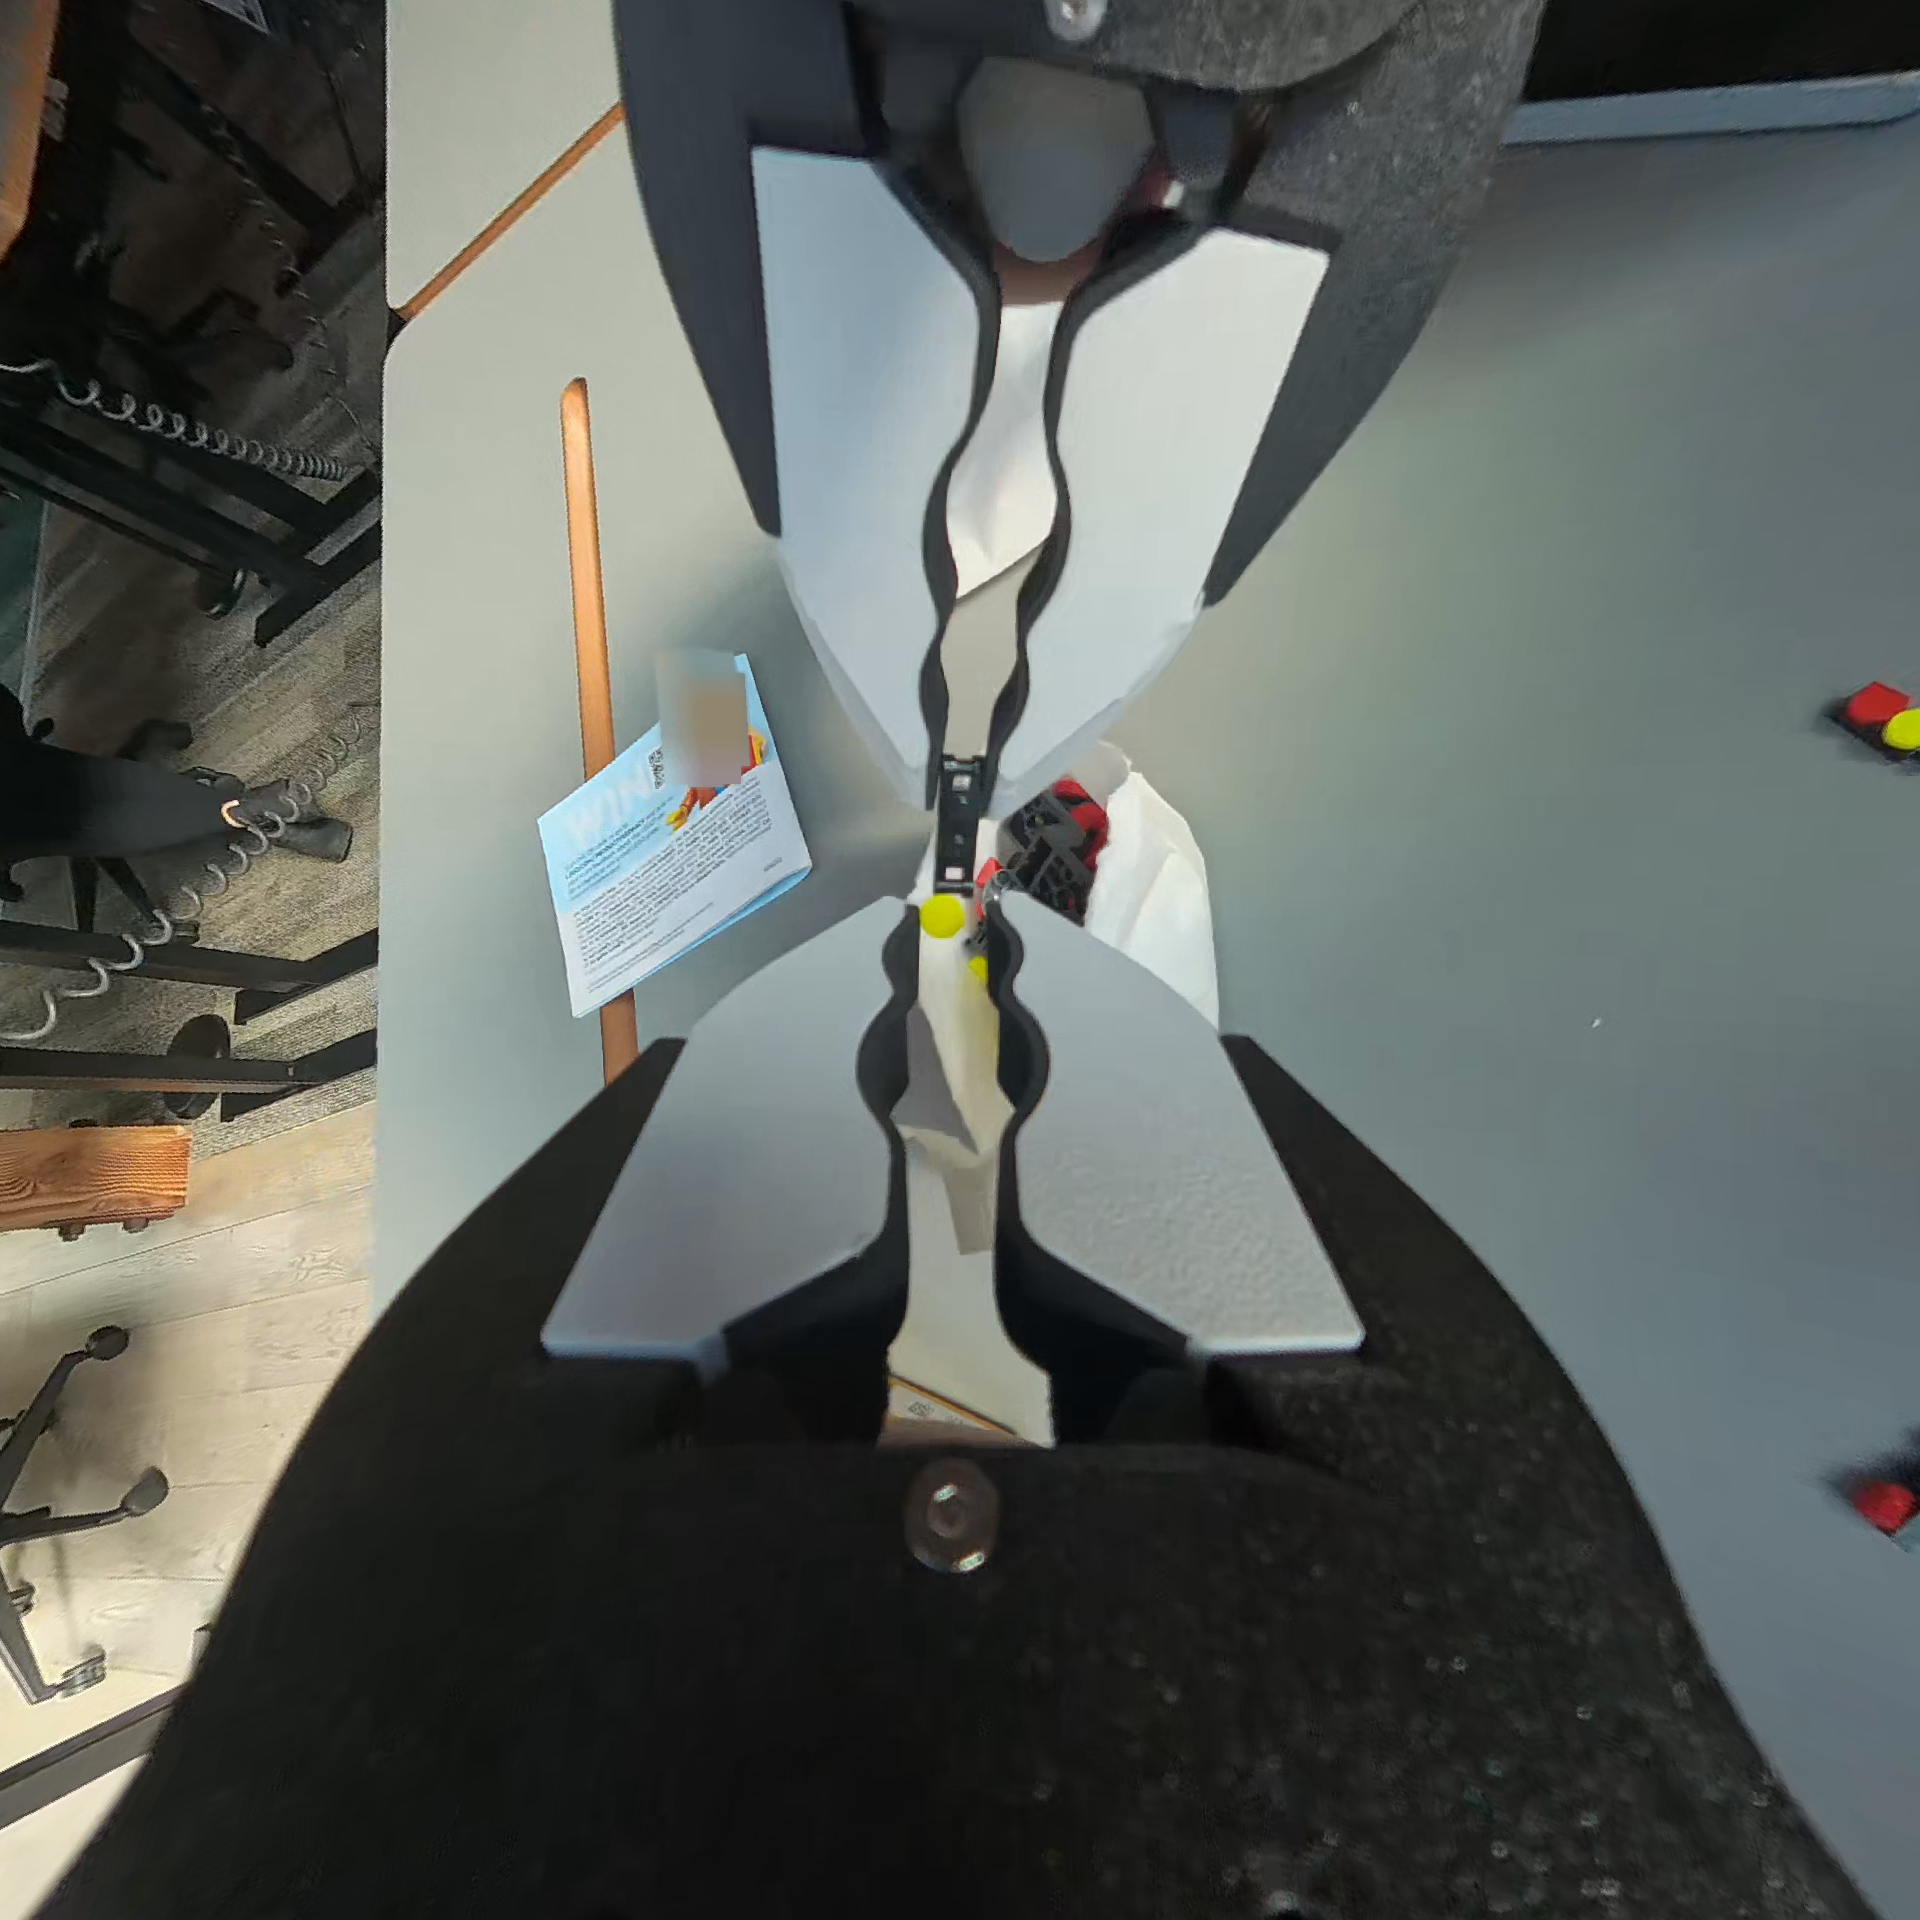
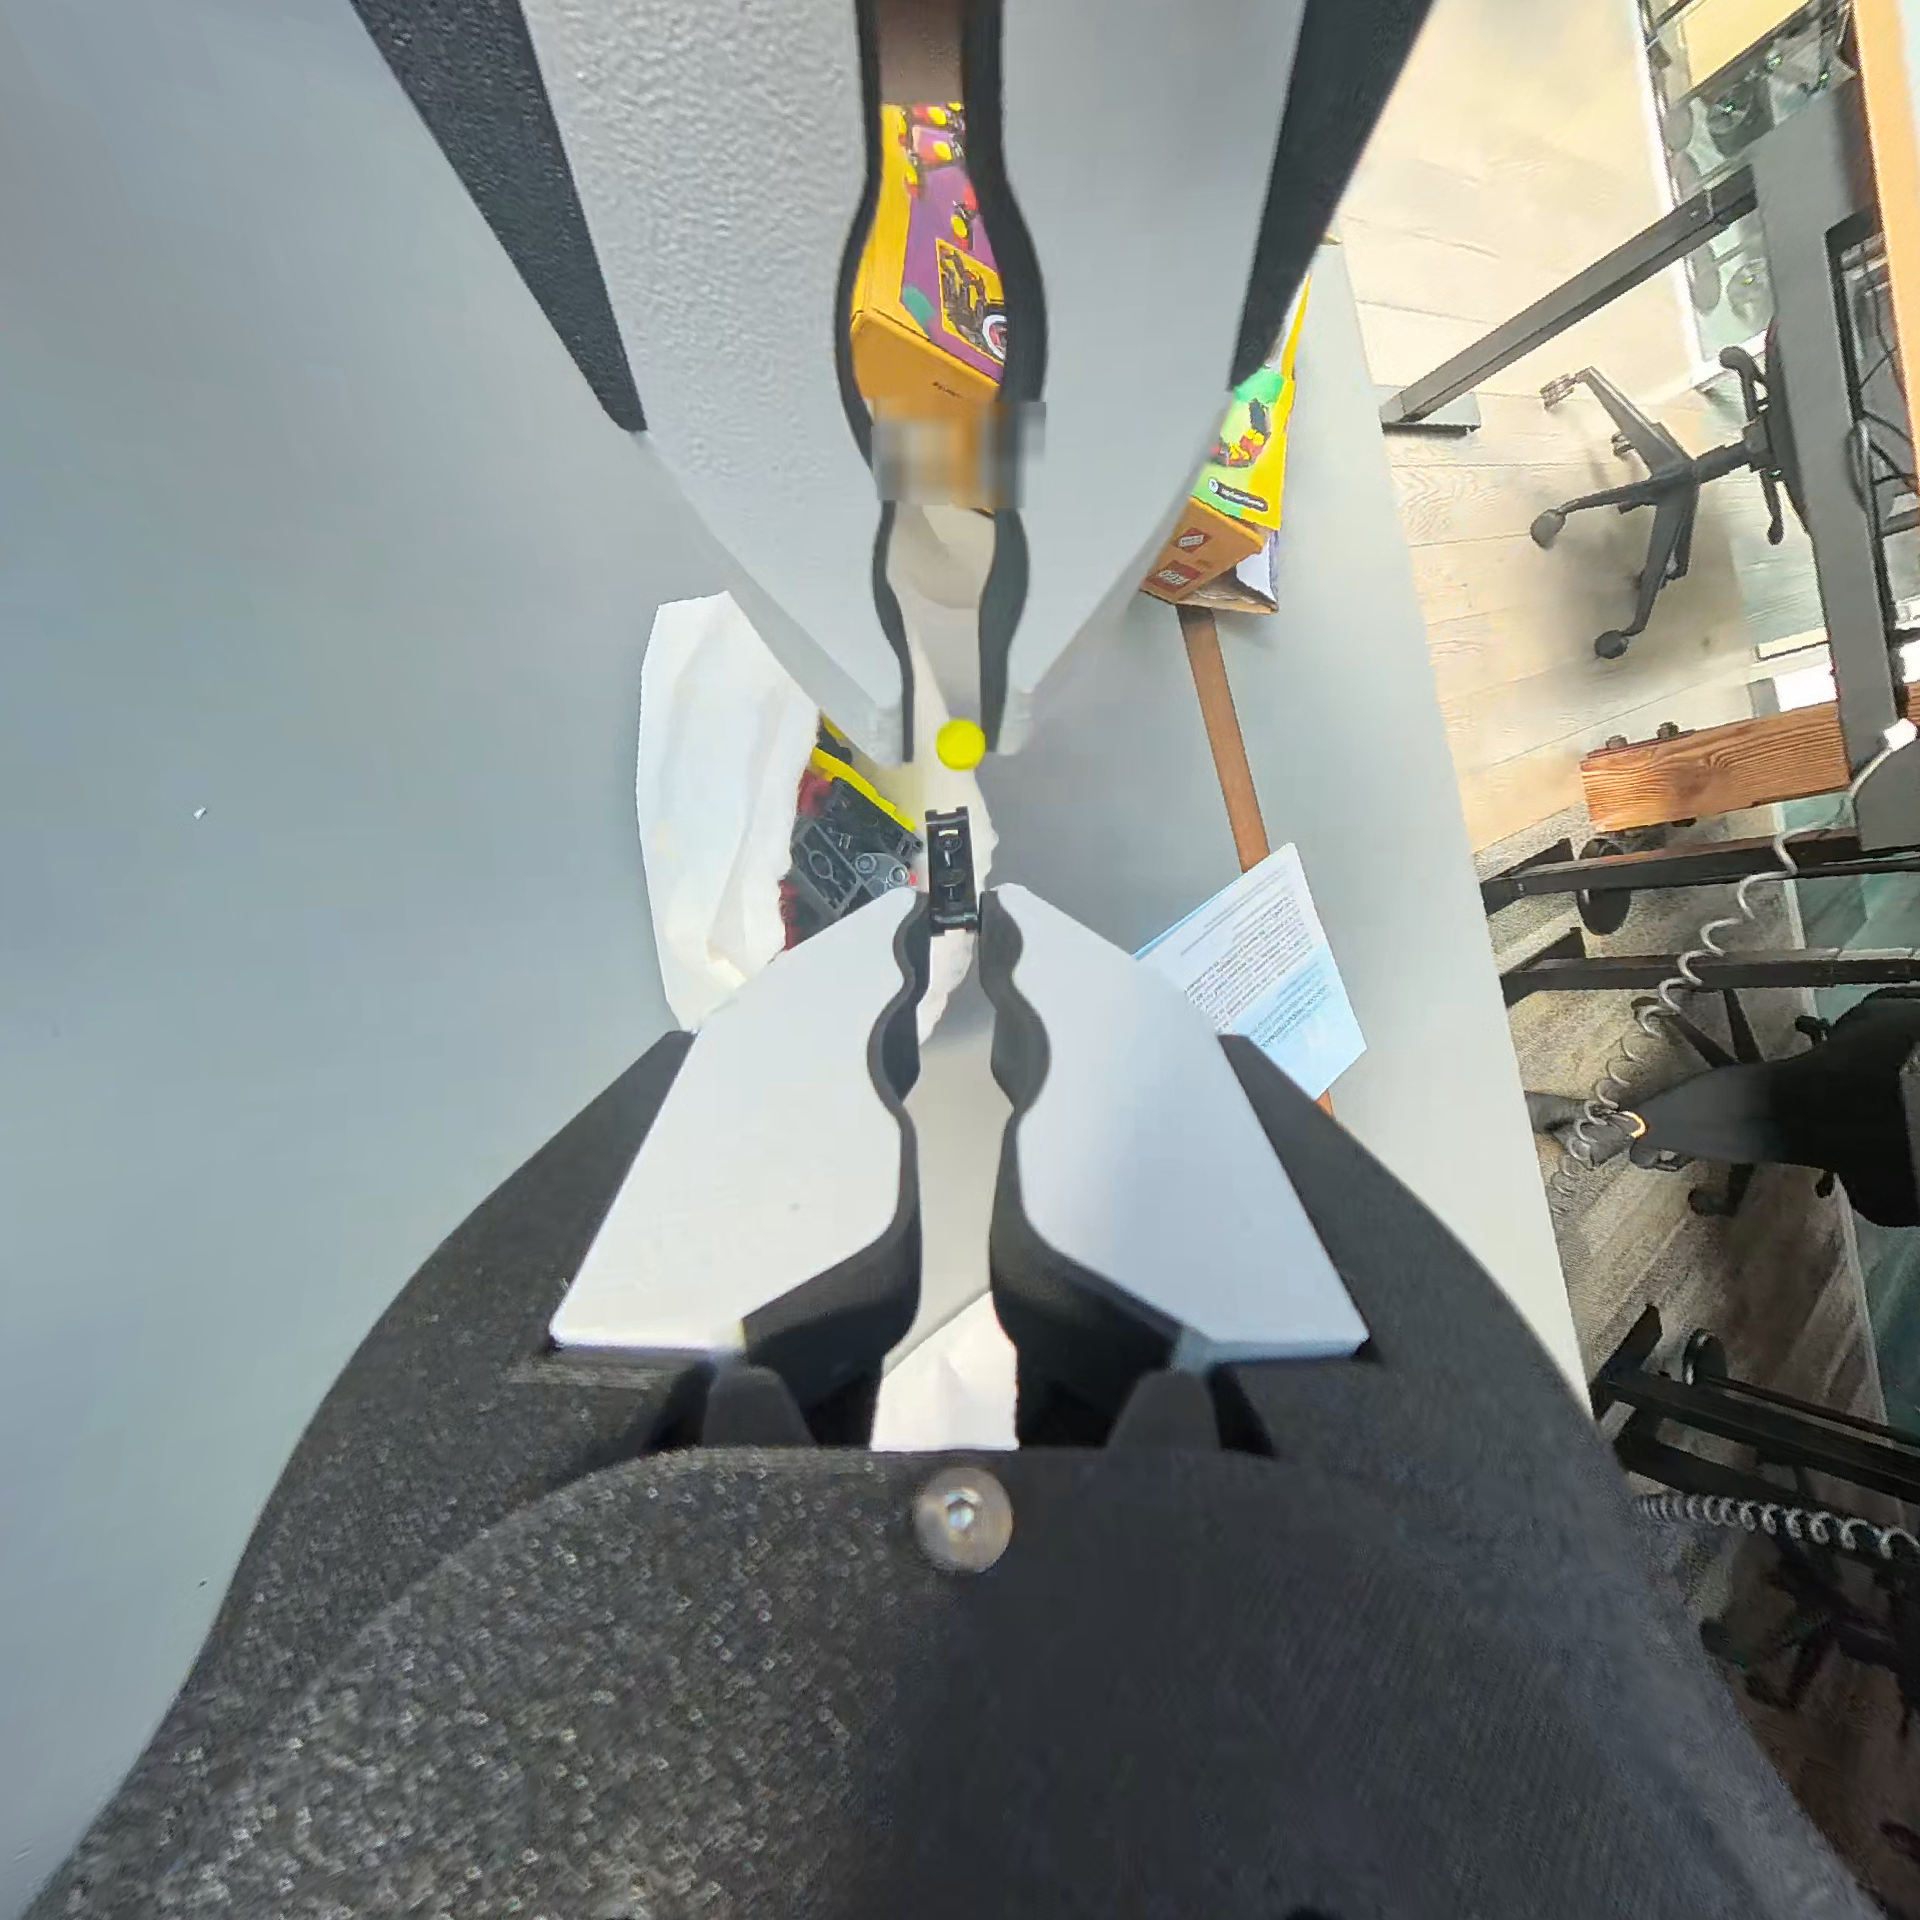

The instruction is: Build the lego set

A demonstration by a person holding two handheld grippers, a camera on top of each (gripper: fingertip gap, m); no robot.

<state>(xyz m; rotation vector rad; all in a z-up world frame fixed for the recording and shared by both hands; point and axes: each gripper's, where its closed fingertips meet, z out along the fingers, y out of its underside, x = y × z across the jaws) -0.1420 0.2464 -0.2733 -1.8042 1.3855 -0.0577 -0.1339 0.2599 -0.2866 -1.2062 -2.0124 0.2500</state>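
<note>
My left gripper (image 1: pixel 948 923) is shut on a small yellow round piece (image 1: pixel 942 916) at its fingertips. My right gripper (image 2: pixel 951 906) is shut on a small black lego piece (image 2: pixel 951 868). The two grippers face each other tip to tip above the grey table (image 1: pixel 1507 831). The black piece (image 1: pixel 957 821) hangs just in front of the yellow piece; I cannot tell whether they touch. In the right wrist view the left gripper (image 2: pixel 956 743) comes from the top with the yellow piece (image 2: pixel 958 744) in it. The right gripper (image 1: pixel 961 790) comes from the top in the left wrist view.
A torn white paper bag (image 1: pixel 1153 862) with loose black, red and yellow pieces (image 2: pixel 852 852) lies under the grippers. A blue and white leaflet (image 1: pixel 675 883) lies beside it. A yellow lego box (image 2: pixel 935 301) stands behind. Small red and yellow builds (image 1: pixel 1883 719) sit at the table's right. My two grippers' fingertips are within a few centimetres of each other.
</note>
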